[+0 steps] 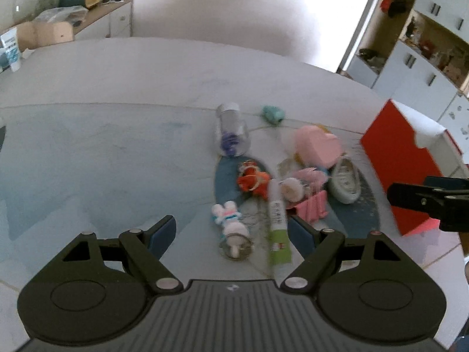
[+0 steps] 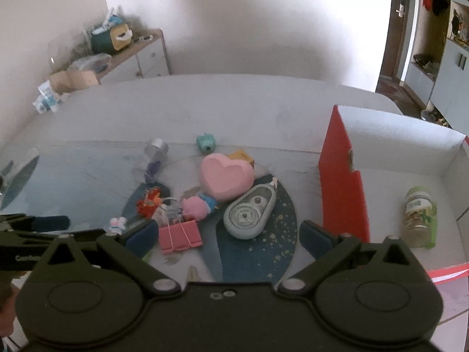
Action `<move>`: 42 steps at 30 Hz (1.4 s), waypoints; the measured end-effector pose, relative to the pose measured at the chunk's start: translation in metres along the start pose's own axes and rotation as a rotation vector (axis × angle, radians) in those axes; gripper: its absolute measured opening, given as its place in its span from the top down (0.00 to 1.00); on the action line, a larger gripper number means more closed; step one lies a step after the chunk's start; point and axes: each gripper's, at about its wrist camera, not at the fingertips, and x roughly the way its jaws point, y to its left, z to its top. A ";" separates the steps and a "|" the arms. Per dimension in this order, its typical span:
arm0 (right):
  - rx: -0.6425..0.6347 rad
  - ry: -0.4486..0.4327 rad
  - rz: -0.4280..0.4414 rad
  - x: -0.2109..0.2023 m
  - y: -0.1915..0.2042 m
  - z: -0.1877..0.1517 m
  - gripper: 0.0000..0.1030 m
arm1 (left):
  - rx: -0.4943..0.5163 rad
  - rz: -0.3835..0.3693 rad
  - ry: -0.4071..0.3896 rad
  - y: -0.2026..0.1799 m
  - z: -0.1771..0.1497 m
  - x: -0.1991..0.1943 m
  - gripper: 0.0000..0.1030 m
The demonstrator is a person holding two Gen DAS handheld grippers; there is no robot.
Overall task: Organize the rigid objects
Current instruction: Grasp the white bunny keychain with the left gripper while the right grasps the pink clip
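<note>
Both tools hover empty, jaws apart: the left tool point(image 1: 231, 231) over the rabbit-capped bottle point(image 1: 232, 228), the right tool point(image 2: 228, 234) above the correction-tape dispenser point(image 2: 250, 211). Picking looks underway; next, descend, clamp, carry into the red box point(image 2: 343, 182) beside the green jar point(image 2: 419, 217).

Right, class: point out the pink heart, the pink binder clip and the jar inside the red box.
pink heart point(image 2: 227, 173): right wrist view, centre of its top face.
pink binder clip point(image 2: 180, 237): right wrist view, middle of its body.
jar point(image 2: 419, 215): right wrist view, its side.

Left gripper point(image 1: 231, 231) and right gripper point(image 2: 227, 236) spread wide.
</note>
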 end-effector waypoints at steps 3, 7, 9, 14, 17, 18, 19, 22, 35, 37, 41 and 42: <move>-0.032 0.024 0.014 0.011 0.006 -0.002 0.01 | -0.011 0.019 0.010 0.007 -0.003 0.008 0.19; -0.086 0.049 0.034 0.028 0.020 -0.008 0.05 | -0.060 0.013 0.042 0.015 -0.005 0.020 0.19; -0.116 0.064 0.043 0.035 0.028 -0.009 0.07 | -0.061 0.014 0.040 0.015 -0.006 0.022 0.19; -0.203 0.082 0.048 0.049 0.043 -0.010 0.11 | -0.048 0.024 0.035 0.011 -0.005 0.029 0.19; -0.237 0.090 0.048 0.056 0.049 -0.010 0.20 | -0.020 0.040 0.035 0.008 -0.006 0.033 0.20; -0.240 0.094 0.047 0.057 0.049 -0.011 0.20 | -0.022 0.046 0.037 0.008 -0.006 0.035 0.20; -0.243 0.098 0.047 0.059 0.050 -0.011 0.20 | -0.027 0.047 0.039 0.009 -0.007 0.036 0.20; -0.256 0.109 0.051 0.065 0.049 -0.011 0.22 | -0.025 0.054 0.033 0.011 -0.009 0.037 0.21; -0.252 0.144 0.084 0.080 0.057 -0.009 0.32 | 0.038 0.046 -0.006 0.001 -0.011 0.038 0.57; -0.240 0.155 0.084 0.083 0.058 -0.011 0.35 | 0.053 0.039 -0.007 -0.001 -0.011 0.038 0.63; -0.250 0.143 0.087 0.080 0.066 -0.013 0.44 | 0.065 0.030 -0.007 -0.005 -0.012 0.039 0.70; -0.252 0.141 0.089 0.078 0.067 -0.013 0.47 | 0.064 0.026 -0.007 -0.005 -0.012 0.039 0.73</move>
